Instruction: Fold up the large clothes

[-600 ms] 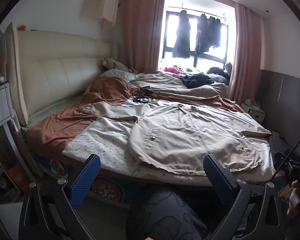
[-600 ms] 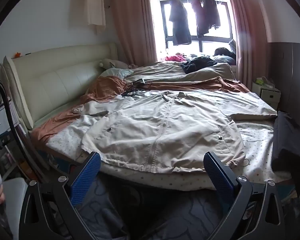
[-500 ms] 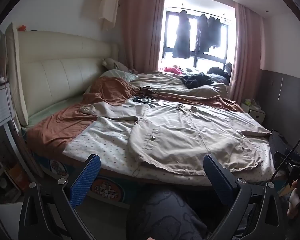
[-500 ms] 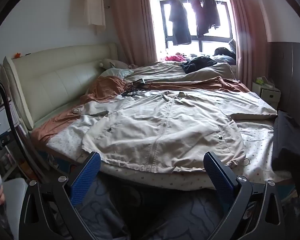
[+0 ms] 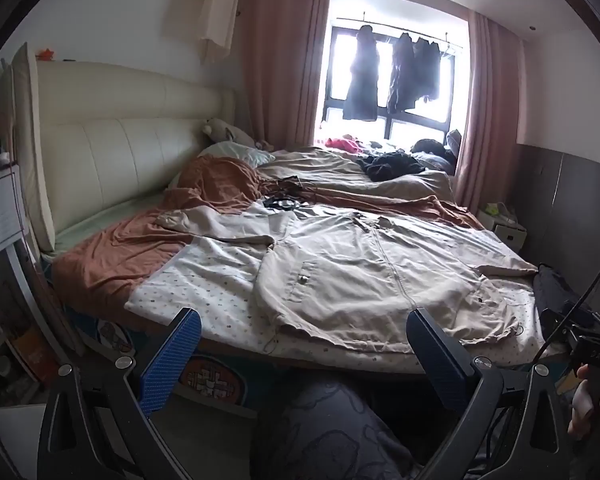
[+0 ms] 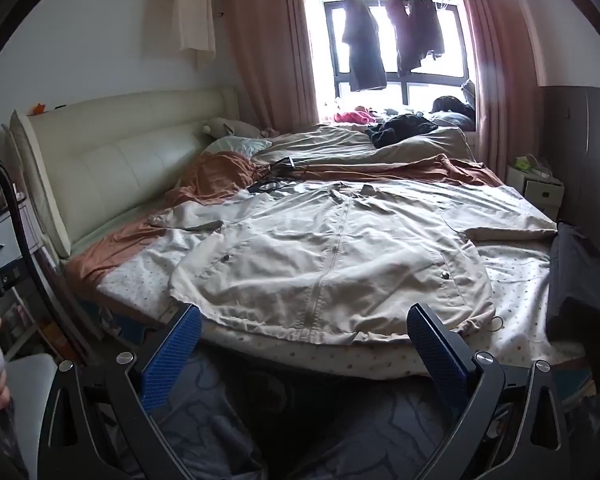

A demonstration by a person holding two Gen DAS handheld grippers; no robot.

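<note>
**Beige jacket laid flat, no grip taken yet**

Beige jacket (image 6: 324, 256) is spread front-up on the bed (image 6: 512, 304), hem toward the near edge. Left tongs (image 5: 304, 354) and right tongs (image 6: 304, 350) are held wide, empty, short of the hem. A sleeve is best pinched first and carried inward. Only the left view shows the bedside shelf (image 5: 0, 216); the dark bag (image 6: 580, 280) is fuller in the right.

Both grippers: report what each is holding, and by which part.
Nothing is held. The left gripper and right gripper stand open, short of the beige jacket lying spread on the bed.
</note>
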